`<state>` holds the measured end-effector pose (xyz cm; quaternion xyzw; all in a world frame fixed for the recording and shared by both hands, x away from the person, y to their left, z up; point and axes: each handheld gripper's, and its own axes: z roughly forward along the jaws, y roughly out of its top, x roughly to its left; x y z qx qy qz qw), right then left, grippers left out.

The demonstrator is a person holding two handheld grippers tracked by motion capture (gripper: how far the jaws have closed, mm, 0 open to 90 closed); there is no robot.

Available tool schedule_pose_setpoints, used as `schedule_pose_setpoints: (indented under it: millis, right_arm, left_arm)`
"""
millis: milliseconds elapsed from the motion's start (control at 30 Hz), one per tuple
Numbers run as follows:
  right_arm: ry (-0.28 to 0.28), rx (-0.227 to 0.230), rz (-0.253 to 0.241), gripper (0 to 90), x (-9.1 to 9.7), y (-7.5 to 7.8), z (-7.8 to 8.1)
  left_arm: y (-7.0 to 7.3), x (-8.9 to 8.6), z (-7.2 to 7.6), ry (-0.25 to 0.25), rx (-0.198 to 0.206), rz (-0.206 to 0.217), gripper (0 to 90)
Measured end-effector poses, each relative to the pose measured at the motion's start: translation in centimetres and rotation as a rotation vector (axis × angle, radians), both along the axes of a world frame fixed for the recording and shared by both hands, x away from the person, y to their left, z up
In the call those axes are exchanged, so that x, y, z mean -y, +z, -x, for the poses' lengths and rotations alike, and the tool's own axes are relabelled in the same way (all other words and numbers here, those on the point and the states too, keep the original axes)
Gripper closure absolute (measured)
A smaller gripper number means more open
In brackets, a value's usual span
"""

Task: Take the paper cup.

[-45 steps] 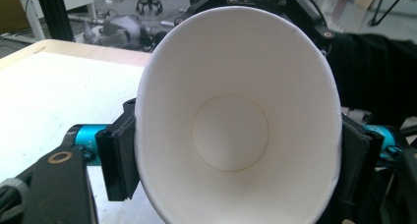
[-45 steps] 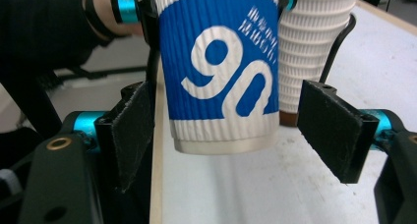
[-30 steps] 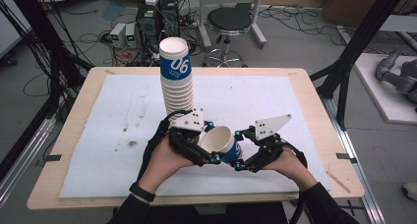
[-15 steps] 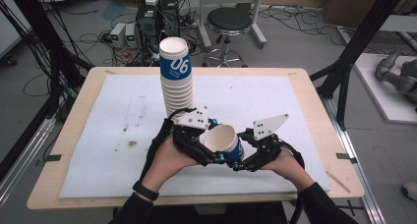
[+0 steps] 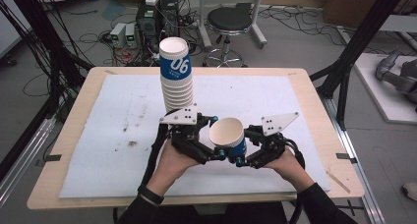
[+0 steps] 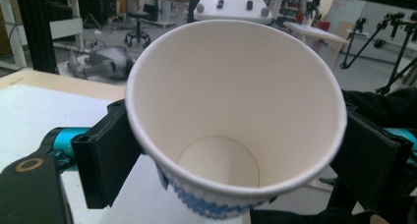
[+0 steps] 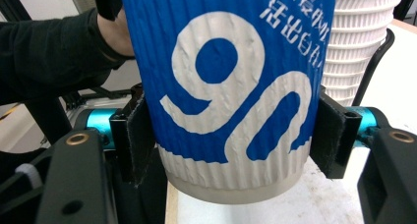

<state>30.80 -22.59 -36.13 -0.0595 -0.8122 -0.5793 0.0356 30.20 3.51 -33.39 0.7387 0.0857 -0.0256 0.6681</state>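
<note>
**A:** High view first, please: whereabouts of the paper cup [image 5: 227, 135]?

**B:** Held upright in the air, mouth up, low over the white mat [image 5: 98, 135] near the front of the wooden table [image 5: 314, 94]. Sits between the left gripper [image 5: 215, 153] and the right gripper [image 5: 241, 159], one hand on each side. Hangs just in front of a tall stack of cups [image 5: 177, 81] standing on the mat, not touching it.

**A:** Clamped from which side?

**B:** From the right. In the right gripper view, black pads [image 7: 135, 140] pressed flat against the blue ribbed wall on both sides, low down, just above the white base. Closed firmly on the cup.

**A:** And the left?

**B:** Jaws just now opening, with the upper part of the cup between them. In the left gripper view, pads [image 6: 105, 160] standing apart beside the wall under the rim, seemingly no longer squeezing. Plain white inside, nothing in it.

**A:** Why two grippers around one cup?

**B:** Looks like a handover. Low grip from the right probably there to take the weight before the left lets go higher up, so no slipping or tipping. Grips at different heights, likely to keep the two pairs of jaws from fouling each other. Kept upright and close to the stack, perhaps for easy nesting, though hard to say for certain.
</note>
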Motion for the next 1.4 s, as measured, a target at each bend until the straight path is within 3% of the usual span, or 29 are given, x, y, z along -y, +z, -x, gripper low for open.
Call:
schedule_pose_setpoints:
  millis: [167, 233, 500, 700, 900, 1067, 1167, 1233, 1333, 1400]
  right_arm:
    - [0.005, -0.003, -0.001, 30.1, -0.2, -0.2, 0.1]
    - [0.0, -0.01, -0.012, 30.1, -0.2, -0.4, 0.1]
    - [-0.008, -0.014, -0.011, 30.0, -0.3, -0.6, 0.1]
    - [-0.029, 0.005, 0.01, 26.2, -0.1, -0.4, 0.2]
    - [-0.042, 0.012, 0.022, 22.6, 0.0, -0.3, 0.3]
    - [-0.044, 0.018, 0.044, 21.9, -0.8, -0.7, 0.5]
    - [-0.044, 0.024, 0.05, 23.3, -1.5, -1.1, 0.7]
    - [-0.037, 0.03, 0.047, 29.7, -1.7, -1.4, 0.7]
    - [-0.042, 0.031, 0.015, 30.4, -1.9, -1.6, 0.8]
    - [-0.037, 0.02, -0.013, 30.4, -1.9, -1.7, 0.8]
  left_arm:
    - [-0.2, 0.5, 0.0, 0.002, 0.0, 0.008, 13.7]
    - [-0.3, 0.5, 0.0, -0.008, 0.006, 0.024, 19.6]
    - [-0.3, 0.3, -0.1, -0.01, 0.013, 0.009, 23.5]
    - [0.0, 0.1, -0.2, -0.018, 0.026, -0.045, 24.1]
    - [0.6, -0.1, -0.1, -0.019, 0.055, -0.141, 24.9]
    - [1.1, 0.2, 0.0, -0.026, 0.069, -0.191, 25.3]
    - [1.3, 0.4, 0.2, -0.029, 0.074, -0.196, 25.3]
    - [1.4, 0.5, 0.2, -0.029, 0.081, -0.202, 25.3]
    - [1.4, 0.5, 0.3, -0.021, 0.073, -0.18, 23.9]
    - [1.3, 0.5, 0.3, -0.012, 0.06, -0.142, 20.8]
